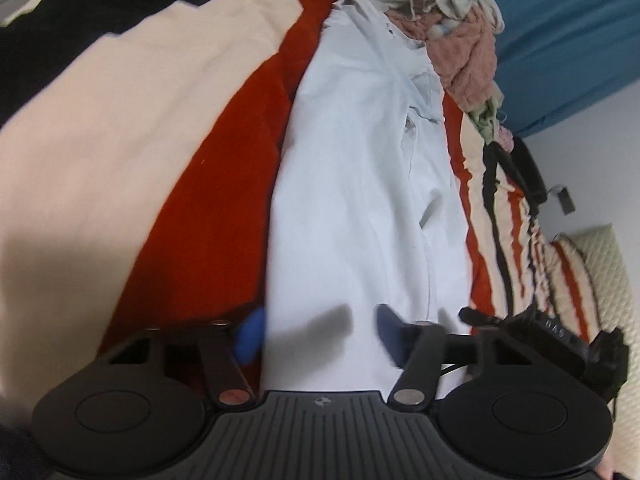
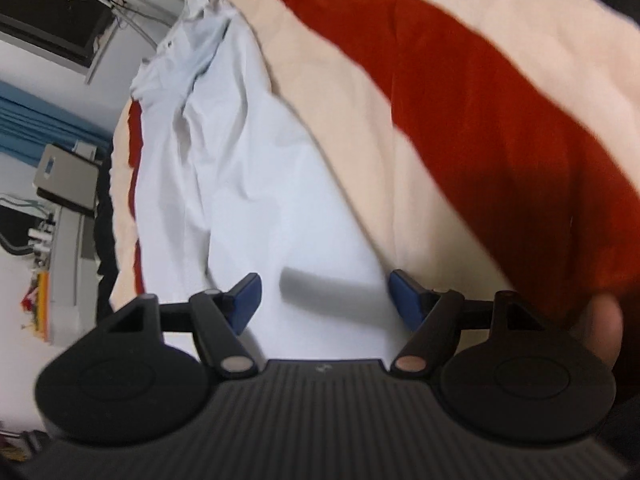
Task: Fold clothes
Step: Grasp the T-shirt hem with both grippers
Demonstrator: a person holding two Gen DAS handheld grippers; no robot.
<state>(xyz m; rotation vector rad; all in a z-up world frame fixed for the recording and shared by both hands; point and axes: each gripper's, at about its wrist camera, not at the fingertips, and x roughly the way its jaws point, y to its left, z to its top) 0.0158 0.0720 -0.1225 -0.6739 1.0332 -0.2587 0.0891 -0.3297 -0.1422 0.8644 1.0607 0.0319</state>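
Two pairs of tongs were out over the bed when these frames were taken. My left gripper [image 1: 320, 334] stood with its blue pads [image 1: 250, 336] spread wide, nothing between them, above the near end of a white garment [image 1: 360, 184]. My right gripper [image 2: 326, 300] was likewise spread, its pads [image 2: 406, 298] apart and holding nothing, over the same white garment [image 2: 240, 184], whose near edge ran between the fingers. That garment lay stretched lengthwise on a blanket [image 1: 140, 128] striped in cream, rust-red and black. At its far end sat a heap of crumpled laundry [image 1: 448, 28], pink and pale green pieces among it, touching the garment's top. In the left wrist view a blue curtain [image 1: 568, 32] hung behind the heap. In the right wrist view a grey stand [image 2: 68, 184] stood beside the bed. Both views were somewhat blurred.
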